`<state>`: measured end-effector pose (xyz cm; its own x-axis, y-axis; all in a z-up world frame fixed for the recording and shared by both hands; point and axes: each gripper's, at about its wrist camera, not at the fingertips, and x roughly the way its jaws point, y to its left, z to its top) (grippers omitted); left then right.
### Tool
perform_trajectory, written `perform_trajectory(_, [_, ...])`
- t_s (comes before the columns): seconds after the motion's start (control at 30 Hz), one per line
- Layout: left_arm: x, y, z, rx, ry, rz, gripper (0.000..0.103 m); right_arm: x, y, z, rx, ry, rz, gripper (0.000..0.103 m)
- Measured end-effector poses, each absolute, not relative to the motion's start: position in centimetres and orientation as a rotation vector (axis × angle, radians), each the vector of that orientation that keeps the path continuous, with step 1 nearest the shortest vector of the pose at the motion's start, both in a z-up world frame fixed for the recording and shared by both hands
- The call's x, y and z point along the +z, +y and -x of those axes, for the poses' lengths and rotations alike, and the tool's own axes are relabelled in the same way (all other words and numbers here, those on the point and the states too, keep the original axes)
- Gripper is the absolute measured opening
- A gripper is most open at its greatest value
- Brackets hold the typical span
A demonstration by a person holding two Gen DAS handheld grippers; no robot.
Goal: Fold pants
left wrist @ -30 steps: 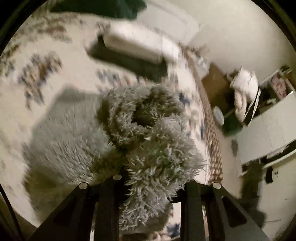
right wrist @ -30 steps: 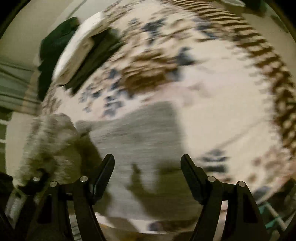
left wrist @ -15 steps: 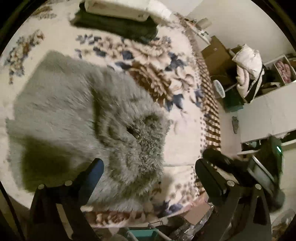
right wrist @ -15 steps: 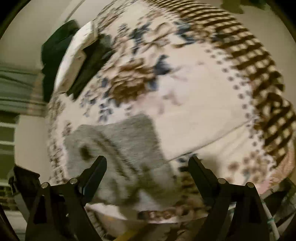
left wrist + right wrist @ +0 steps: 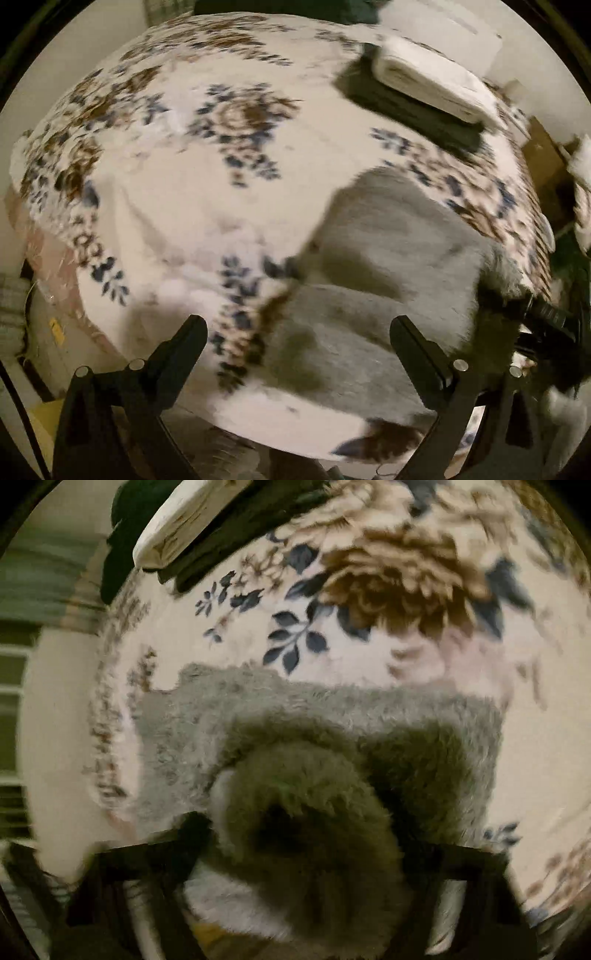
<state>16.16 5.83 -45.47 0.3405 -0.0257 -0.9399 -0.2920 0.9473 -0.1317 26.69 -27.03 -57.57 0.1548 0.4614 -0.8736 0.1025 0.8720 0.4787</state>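
Observation:
The fuzzy grey pants (image 5: 388, 280) lie folded on the floral bedspread (image 5: 207, 173), at the lower right of the left wrist view. My left gripper (image 5: 299, 343) is open and empty, hovering above the pants' left edge. In the right wrist view the pants (image 5: 332, 716) fill the lower half. A bunched fold of them (image 5: 306, 834) rises between the jaws of my right gripper (image 5: 303, 845). The fingers are blurred and partly hidden by the fabric, so their closure is unclear.
A folded white item (image 5: 428, 77) on a dark folded garment (image 5: 413, 110) sits at the far side of the bed; both show in the right wrist view (image 5: 192, 520). The bed's front edge (image 5: 258, 428) is just below my left gripper. Clutter stands at the right.
My left gripper let go of the pants a second ago and has swung left over the bed. My right gripper has moved down into the pants, with a fold now between its jaws.

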Motion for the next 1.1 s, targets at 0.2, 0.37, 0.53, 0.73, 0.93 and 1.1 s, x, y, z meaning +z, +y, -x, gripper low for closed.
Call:
perform_trajectory(0.2, [-44.9, 6.7, -17.5, 0.124, 1.198, 0.394, 0.101, -51.9, -33.3, -23.7, 0.143, 1.289, -0.541, 0.027])
perform_trajectory(0.37, [-46.0, 4.7, -21.7, -0.025, 1.225, 0.47, 0.101, -58.3, -40.8, -23.4, -0.002, 1.519, -0.65, 0.071])
perform_trajectory(0.53, [-48.2, 1.2, -26.9, -0.14, 1.272, 0.382, 0.101, -56.6, -43.9, -20.8, -0.033, 1.413, -0.819, 0.079])
perform_trajectory(0.73, [-50.6, -1.9, -30.3, -0.208, 1.32, 0.271, 0.101, -58.9, -38.8, -19.3, 0.08, 1.493, -0.814, 0.079])
perform_trajectory(0.93, [-53.6, -3.4, -32.2, -0.234, 1.378, 0.192, 0.101, -64.4, -38.6, -15.6, -0.02, 1.604, -0.98, 0.035])
perform_trajectory(1.1, [-54.3, -4.2, -32.9, -0.269, 1.407, 0.195, 0.103, -65.8, -40.6, -14.2, 0.021, 1.707, -0.942, 0.063])
